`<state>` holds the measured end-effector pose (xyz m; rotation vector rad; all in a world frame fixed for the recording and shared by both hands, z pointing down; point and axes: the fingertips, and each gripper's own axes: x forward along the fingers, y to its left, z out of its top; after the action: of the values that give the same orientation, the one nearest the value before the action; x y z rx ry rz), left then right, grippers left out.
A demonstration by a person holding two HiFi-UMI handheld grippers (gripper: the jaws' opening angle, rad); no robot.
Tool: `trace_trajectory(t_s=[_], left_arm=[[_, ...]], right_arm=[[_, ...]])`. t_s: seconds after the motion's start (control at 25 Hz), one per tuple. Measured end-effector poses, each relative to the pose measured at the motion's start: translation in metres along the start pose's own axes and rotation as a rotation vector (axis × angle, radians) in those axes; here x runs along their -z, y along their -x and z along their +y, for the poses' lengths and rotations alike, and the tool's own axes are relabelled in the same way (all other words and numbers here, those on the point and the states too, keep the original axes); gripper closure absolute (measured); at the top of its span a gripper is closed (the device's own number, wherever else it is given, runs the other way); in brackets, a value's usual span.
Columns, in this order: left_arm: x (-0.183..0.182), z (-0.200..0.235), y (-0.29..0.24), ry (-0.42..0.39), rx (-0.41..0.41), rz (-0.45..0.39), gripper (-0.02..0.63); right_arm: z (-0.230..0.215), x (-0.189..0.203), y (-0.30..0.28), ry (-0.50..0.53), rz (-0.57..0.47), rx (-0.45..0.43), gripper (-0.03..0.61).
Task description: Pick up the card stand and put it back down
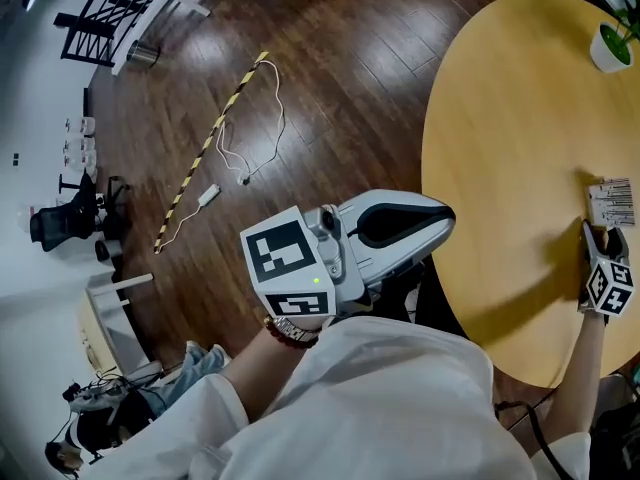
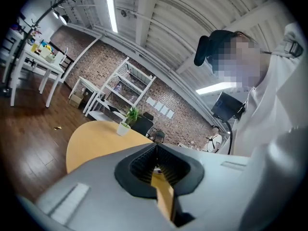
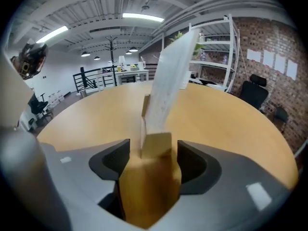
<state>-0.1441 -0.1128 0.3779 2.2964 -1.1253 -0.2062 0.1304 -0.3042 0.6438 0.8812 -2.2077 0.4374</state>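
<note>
While right tongs [image 3: 150, 153] are spread with card stand [image 3: 150, 191] between them | left tongs [image 2: 156, 150] pressed together, beside table [image 1: 510, 168]

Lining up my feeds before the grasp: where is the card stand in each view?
Head view: card stand at the far right edge, just ahead of the right hand-held gripper.
Left gripper view: not in it.
Right gripper view: card stand centre, between the open jaws.
Shared landmark: the round wooden table.

Dark wood floor [image 1: 330, 88]; round yellow table [image 1: 500, 168]; brick wall [image 3: 269, 37]; white shelving [image 2: 122, 88]
</note>
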Motion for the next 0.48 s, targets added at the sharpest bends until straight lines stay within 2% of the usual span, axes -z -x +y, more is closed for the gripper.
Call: trace_trajectory(t_s=[0.08, 0.28, 0.36, 0.48], left_arm=[[0.004, -0.001, 0.009, -0.005, 0.008, 0.000, 0.614], [0.015, -0.017, 0.035, -0.007, 0.093, -0.018, 0.614], [0.024, -0.030, 0.052, -0.047, 0.147, -0.001, 0.614], [0.036, -0.057, 0.080, -0.153, 0.271, 0.045, 0.614]], right_arm=[[-0.003, 0.019, 0.007, -0.066, 0.010, 0.059, 0.236], [0.029, 0.060, 0.051, -0.185, -0.001, 0.161, 0.237], [0.062, 0.063, 0.086, -0.209, -0.062, 0.184, 0.244], [0.124, 0.043, 0.165, -0.247, -0.228, 0.220, 0.262]])
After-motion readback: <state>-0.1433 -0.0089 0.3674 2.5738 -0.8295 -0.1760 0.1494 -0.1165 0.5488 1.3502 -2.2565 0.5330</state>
